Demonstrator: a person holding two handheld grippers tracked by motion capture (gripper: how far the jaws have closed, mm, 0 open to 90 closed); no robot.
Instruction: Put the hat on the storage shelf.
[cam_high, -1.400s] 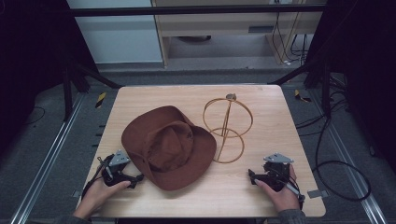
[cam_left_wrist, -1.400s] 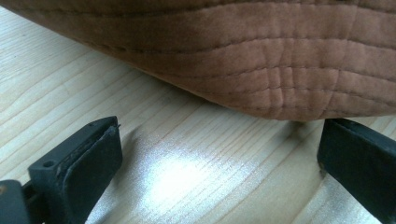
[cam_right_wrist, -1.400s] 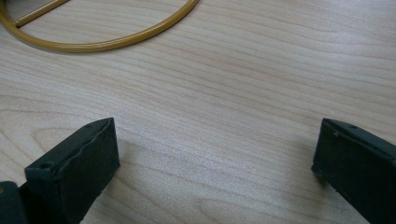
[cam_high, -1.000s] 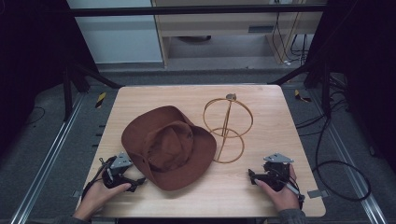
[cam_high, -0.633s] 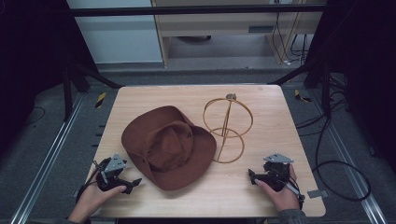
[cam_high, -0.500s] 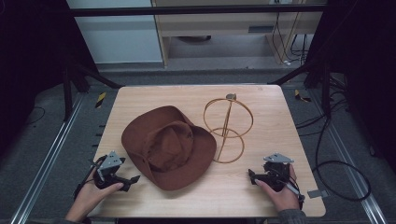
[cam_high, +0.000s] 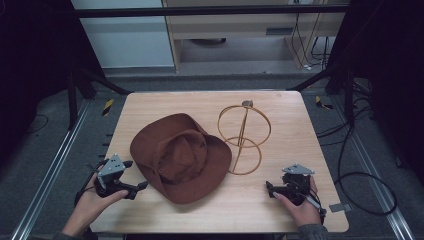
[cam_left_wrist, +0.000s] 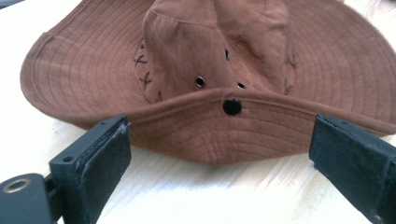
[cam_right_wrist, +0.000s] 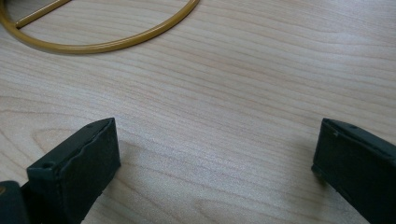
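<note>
At the lower left of the high view I hold the left gripper (cam_high: 134, 176), its jaws spread wide and gripping nothing, pointed at the brown hat (cam_high: 181, 156). The hat lies crown up on the wooden table (cam_high: 300, 125), left of centre. In the left gripper view its brim (cam_left_wrist: 224, 128) sits between my open jaws, close ahead but untouched. Just right of the hat stands the gold wire stand (cam_high: 243, 136), its base ring touching the brim's edge. At the lower right, the right gripper (cam_high: 270, 188) rests low over bare wood, its jaws wide apart and empty.
</note>
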